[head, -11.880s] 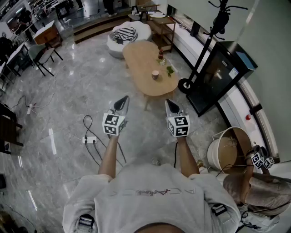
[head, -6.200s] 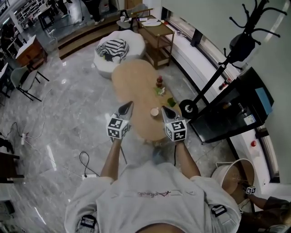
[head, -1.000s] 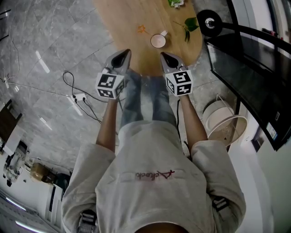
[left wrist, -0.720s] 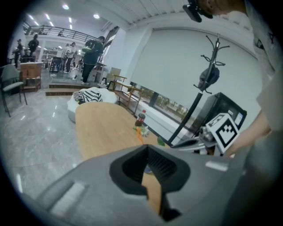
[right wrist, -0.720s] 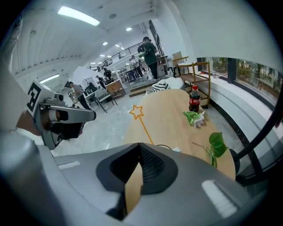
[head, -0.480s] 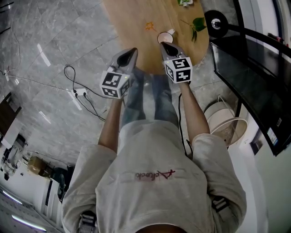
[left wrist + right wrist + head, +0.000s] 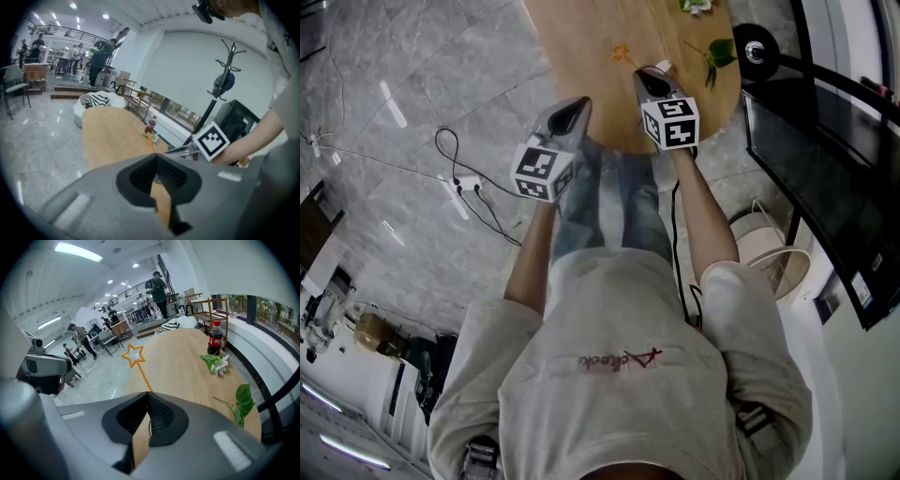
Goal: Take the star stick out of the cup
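Note:
The orange star stick [image 7: 132, 355] rises straight ahead of my right gripper [image 7: 148, 394], and its stem drops out of sight behind the closed jaw tips. From the head view, the right gripper [image 7: 646, 76] lies over the white cup [image 7: 662, 66], so only the handle shows, with the star stick [image 7: 623, 54] just left of it. I cannot tell whether the jaws touch the stick. My left gripper [image 7: 576, 106] is shut and empty, short of the wooden table [image 7: 581, 47]. In its own view the left gripper [image 7: 155, 155] faces the table [image 7: 108, 136].
On the table stand a cola bottle [image 7: 215, 343], a white flower [image 7: 216, 364] and a leaf sprig [image 7: 243, 401]. To the right are a coat stand base [image 7: 757, 52], a black cabinet [image 7: 825, 159] and a white bucket [image 7: 769, 267]. A power strip with cable [image 7: 469, 185] lies on the floor to the left.
My right gripper has moved forward over the table edge and now covers the cup, which showed whole a second ago. The left gripper has edged forward too.

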